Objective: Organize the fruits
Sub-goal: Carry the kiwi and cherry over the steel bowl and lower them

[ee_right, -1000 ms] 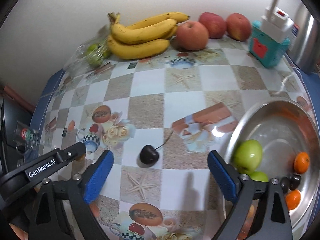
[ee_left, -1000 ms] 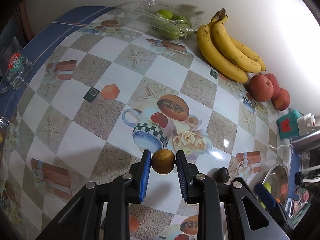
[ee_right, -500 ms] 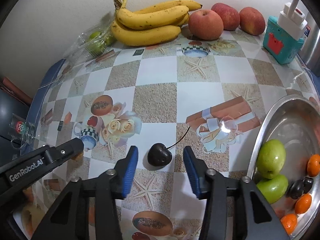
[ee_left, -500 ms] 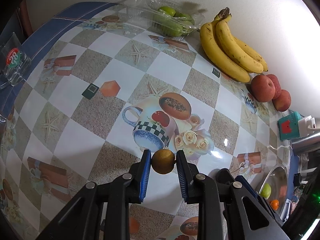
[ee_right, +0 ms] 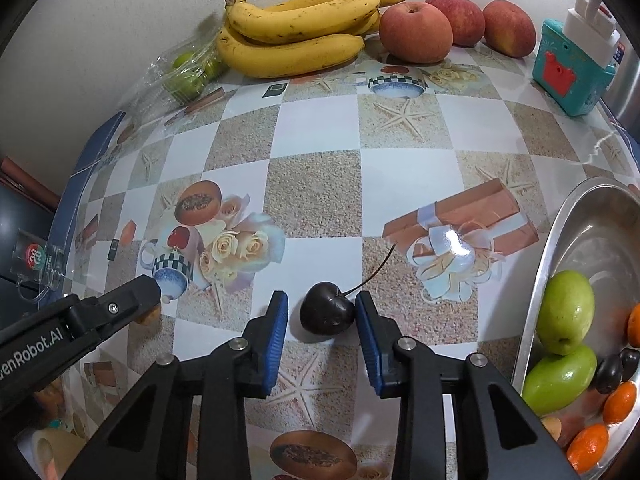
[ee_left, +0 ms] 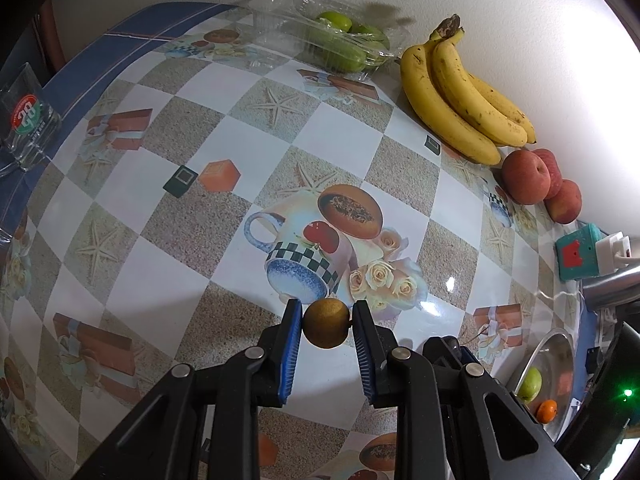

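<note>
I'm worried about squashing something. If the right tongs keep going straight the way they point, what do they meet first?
Probably the dark cherry between the right tongs, then the tablecloth directly beneath it.

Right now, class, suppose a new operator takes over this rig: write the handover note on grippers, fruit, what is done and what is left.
Left gripper: shut on a small brown round fruit, held above the table.
Right gripper: has just been closing around the dark cherry on the tablecloth; one pad touches, the other shows a gap, so not gripped yet.
Done: green fruits, oranges and dark fruits already lie in the metal bowl.
Left: finish the cherry grip, then probably bowl both fruits. Bananas and apples sit by the wall.
</note>
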`<action>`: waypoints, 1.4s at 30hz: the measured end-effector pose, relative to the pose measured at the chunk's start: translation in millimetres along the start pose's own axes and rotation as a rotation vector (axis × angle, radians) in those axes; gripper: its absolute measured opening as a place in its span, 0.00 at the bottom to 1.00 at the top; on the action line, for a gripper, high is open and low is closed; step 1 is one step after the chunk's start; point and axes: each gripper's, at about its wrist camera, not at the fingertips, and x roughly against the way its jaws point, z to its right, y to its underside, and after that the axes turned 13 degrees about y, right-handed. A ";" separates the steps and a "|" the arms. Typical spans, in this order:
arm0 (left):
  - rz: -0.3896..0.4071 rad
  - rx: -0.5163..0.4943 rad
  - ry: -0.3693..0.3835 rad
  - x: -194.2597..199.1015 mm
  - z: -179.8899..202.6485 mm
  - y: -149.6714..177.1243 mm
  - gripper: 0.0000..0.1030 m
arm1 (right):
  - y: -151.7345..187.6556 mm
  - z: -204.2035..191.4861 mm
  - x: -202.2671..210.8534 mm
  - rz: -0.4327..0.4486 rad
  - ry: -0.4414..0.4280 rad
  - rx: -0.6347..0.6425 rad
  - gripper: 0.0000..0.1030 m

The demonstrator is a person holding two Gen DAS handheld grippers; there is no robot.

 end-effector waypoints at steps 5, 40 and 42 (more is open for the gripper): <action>0.001 -0.002 -0.004 0.1 0.7 0.2 0.27 | -1.0 1.5 -0.4 0.000 0.004 -0.013 0.28; 0.047 -0.062 0.026 26.1 18.7 3.0 0.27 | 1.1 27.9 64.2 0.054 0.001 -0.057 0.26; 0.046 -0.068 0.028 26.4 21.2 4.7 0.27 | 3.4 31.3 69.2 0.061 0.015 -0.056 0.26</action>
